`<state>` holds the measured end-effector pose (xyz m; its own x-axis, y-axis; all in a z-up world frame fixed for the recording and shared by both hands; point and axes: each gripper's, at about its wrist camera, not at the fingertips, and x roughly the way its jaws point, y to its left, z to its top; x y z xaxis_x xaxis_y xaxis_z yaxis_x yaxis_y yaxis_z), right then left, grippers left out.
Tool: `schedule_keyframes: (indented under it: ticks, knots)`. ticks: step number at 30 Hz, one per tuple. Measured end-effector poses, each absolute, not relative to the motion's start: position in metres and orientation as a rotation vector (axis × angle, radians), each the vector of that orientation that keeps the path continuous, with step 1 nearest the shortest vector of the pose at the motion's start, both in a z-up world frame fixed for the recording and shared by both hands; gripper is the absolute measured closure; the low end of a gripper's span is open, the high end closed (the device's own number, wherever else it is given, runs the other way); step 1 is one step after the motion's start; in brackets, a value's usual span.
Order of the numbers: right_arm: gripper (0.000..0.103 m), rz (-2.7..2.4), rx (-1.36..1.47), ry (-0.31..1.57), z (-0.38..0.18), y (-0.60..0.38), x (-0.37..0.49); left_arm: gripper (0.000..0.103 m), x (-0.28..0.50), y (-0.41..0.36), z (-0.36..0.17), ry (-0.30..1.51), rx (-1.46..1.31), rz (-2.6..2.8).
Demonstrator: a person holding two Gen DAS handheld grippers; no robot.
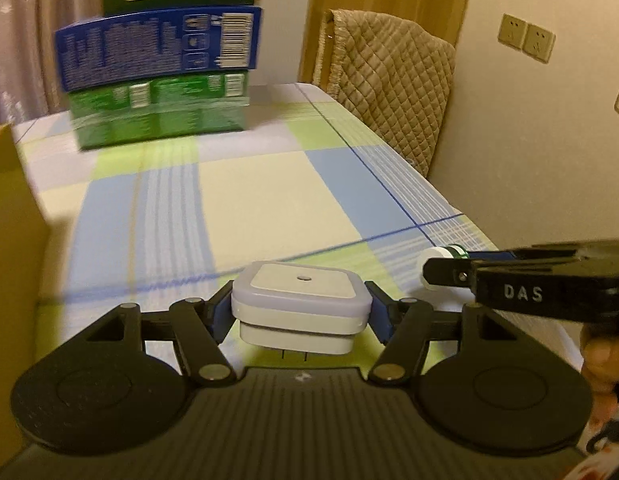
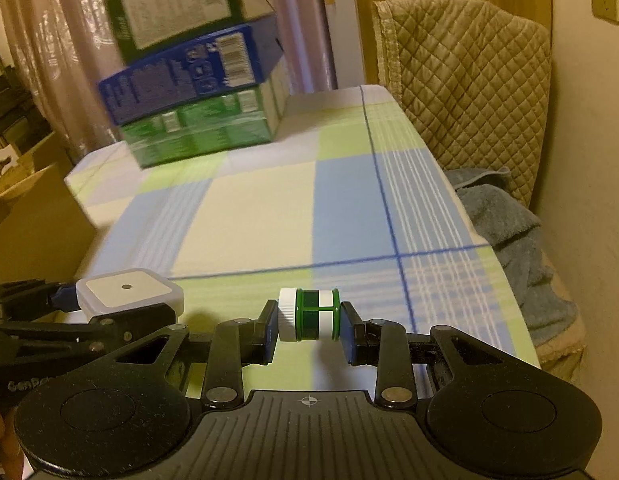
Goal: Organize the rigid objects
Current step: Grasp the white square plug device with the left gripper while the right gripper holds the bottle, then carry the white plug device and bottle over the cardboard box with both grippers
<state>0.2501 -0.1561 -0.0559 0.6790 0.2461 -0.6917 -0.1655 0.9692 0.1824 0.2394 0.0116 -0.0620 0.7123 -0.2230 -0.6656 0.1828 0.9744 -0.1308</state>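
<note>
Two held things: white plug (image 1: 299,308) and green jar (image 2: 309,314) between fingers (image 2: 268,332).

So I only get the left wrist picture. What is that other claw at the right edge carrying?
Observer: A small green-and-white bottle with a white cap, clamped end to end, lying sideways in the right claw.
Operator: Is anything lying beside the table on that side?
Observer: Yes, a grey-blue towel heaped on the seat, below the quilted cover.
</note>
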Motion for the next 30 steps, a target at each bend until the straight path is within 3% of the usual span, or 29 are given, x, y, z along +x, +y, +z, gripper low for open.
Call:
schedule_keyframes:
  ticks: [16,30]
  knots:
    - [0.075,0.209,0.139,0.733,-0.002,-0.125,0.112,0.042,0.115,0.027,-0.004,0.694,-0.087,-0.206]
    - [0.075,0.283,0.080,0.685,0.032,-0.081,0.060,0.042,0.045,0.066,0.027,0.667,-0.110,-0.137]
